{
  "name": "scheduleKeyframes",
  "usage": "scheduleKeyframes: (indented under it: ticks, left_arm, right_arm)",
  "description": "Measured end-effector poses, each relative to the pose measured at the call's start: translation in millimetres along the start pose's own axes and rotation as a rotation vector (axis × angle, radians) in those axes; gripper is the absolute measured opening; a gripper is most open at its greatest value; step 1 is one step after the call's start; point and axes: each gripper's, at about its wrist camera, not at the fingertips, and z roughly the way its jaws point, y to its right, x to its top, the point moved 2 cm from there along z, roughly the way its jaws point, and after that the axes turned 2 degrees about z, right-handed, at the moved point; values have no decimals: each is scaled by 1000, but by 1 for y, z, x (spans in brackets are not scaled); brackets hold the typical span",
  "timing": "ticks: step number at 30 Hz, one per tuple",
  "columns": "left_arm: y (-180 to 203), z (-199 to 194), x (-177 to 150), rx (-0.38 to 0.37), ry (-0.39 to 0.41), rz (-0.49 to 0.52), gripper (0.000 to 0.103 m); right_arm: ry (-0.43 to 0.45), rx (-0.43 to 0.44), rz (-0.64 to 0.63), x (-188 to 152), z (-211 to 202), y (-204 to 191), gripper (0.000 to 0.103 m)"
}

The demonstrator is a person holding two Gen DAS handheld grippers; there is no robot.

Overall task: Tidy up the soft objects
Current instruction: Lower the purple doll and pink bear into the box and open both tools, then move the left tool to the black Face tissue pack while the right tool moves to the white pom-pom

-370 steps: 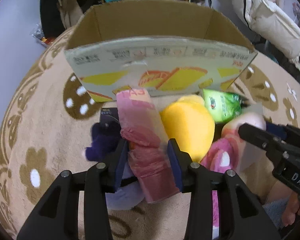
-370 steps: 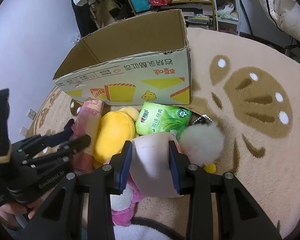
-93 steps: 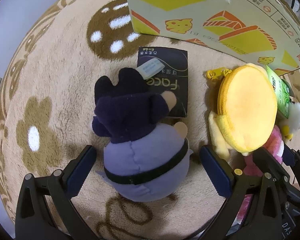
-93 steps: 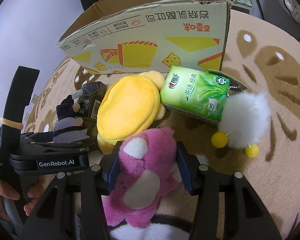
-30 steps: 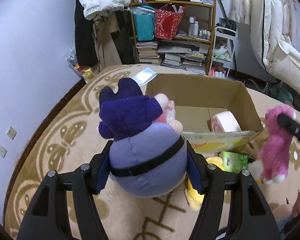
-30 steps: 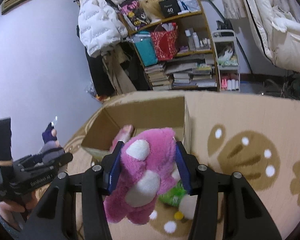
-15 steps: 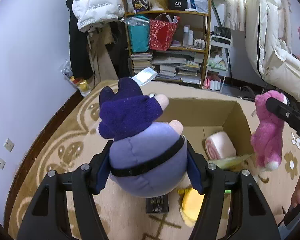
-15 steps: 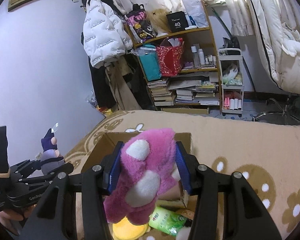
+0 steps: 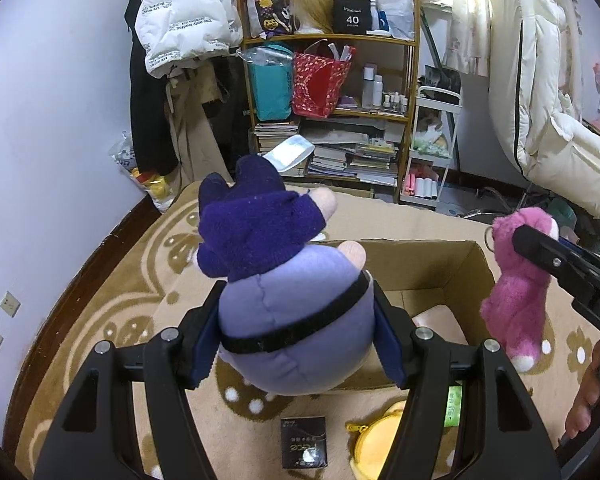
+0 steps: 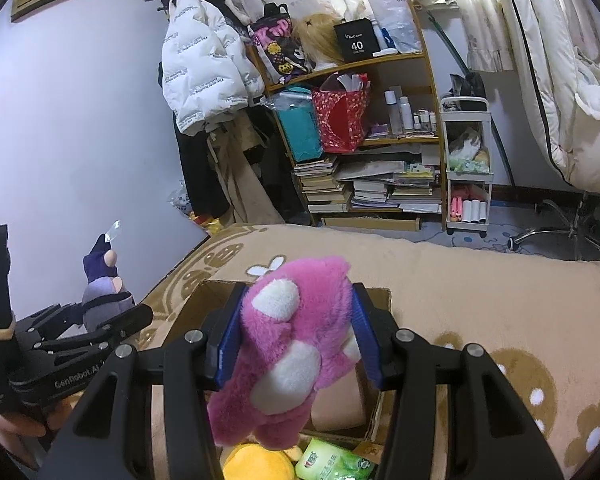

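Left wrist view: left gripper (image 9: 296, 344) angled downward over the rug (image 9: 112, 304), blue pads clamped on the sides of the purple plush doll (image 9: 284, 288), which sits upright between the fingers, dark hooded head up, round lilac body pinched at the black waistband. Doll held in the air, above the near left corner of the open cardboard box (image 9: 432, 268). At right edge, right gripper (image 9: 548, 256) reaches in from the side, raised, pinching the pink plush bear (image 9: 518, 280) near its head; bear hangs down just outside the box's right wall. Fingers of the person's right hand (image 9: 588, 396) visible under that gripper's handle. On the rug below: a small black packet (image 9: 304, 442), a yellow plush (image 9: 376, 436) and a sliver of a green pack (image 9: 454, 406), all in front of the box. Right wrist view: right gripper (image 10: 296, 340) tilted down, pads pressed into both sides of the pink bear (image 10: 288, 344), which dangles over the box (image 10: 208, 296); a pale pink roll (image 10: 340, 404) lies inside the box beneath it. Left gripper (image 10: 100, 320) at lower left, held at similar height, doll (image 10: 104, 288) standing up out of its fingers; left hand (image 10: 20, 424) wraps the handle. Yellow plush (image 10: 260, 464) and green pack (image 10: 332, 464) at the bottom edge. Cluttered bookshelf (image 10: 380, 140) and white puffer jacket (image 10: 204, 76) behind
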Motion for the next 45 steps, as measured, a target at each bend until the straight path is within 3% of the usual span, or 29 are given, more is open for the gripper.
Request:
scheduleKeyframes:
  ticks: [22,28,36,39,43,45]
  left_arm:
    - [38,45,-33,-30,-65,85,67]
    - [41,48,-35,-15,-77,106,68]
    - [31,43,-37,-2,-59,35,92]
    - [28,38,-36,12,-49,34,93]
    - [25,30,-35,42,-44,71,97]
    - [23,24,-34,46,-38,70,100]
  right_arm:
    - [-100,1,-5,-13,30,13,56]
    - [-142,26,31,-15,34,17,66]
    - [-164,14,-3,-21,28,12,69]
    - [-153,8,-4,-21,23,11,79]
    - [-136,-8,9,-19,13,10,82]
    - [-124,-9,11,-16,8,8,93]
